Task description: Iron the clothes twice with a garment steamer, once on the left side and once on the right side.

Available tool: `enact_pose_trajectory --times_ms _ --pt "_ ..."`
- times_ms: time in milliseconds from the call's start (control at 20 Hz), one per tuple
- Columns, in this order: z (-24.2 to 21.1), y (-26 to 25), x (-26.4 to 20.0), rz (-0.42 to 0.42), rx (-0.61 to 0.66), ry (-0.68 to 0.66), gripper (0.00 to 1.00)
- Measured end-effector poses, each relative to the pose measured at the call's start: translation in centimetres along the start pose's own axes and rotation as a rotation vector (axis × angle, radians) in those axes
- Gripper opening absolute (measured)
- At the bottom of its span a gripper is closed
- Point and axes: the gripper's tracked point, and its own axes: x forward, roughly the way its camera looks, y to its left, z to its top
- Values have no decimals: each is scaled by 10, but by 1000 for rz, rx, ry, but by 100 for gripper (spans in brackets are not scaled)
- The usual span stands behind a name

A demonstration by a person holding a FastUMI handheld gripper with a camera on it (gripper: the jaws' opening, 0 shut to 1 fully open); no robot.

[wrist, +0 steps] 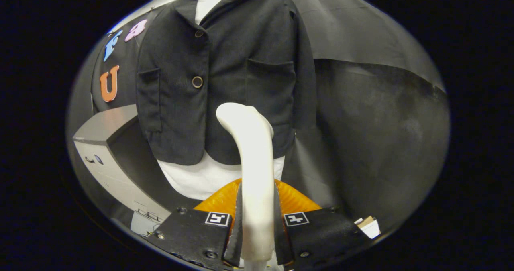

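Booth: dark cloth wall is hanging behind everything.
Jacket: hanging upper centre of frame, buttoned over a white garment.
Tongs: clamping the steamer handle, head sitting low on the jacket, right of its buttons.
Progress: cannot tell which pass is running.
Surroundings: grey cabinet standing lower left, not obstructing.

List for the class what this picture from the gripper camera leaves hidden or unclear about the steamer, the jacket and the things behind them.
- Gripper view: steamer faces away, so its steam face and any steam are hidden; the gripper, shut on its handle, covers the lower part.
- Jacket: the steamer head hides part of the hem, so contact cannot be judged.
- Orange thing: mostly behind the fingers, unidentifiable.
- Grey box: markings too small.
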Motion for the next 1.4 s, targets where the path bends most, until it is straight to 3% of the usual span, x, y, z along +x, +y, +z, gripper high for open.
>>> enact_pose_trajectory --times_ms 550,1050,1400 --pt "-65 -1 17 57 -33 116 36" --pt "-97 -9 28 105 -40 168 36" --pt "-104 -4 -17 38 38 140 36"
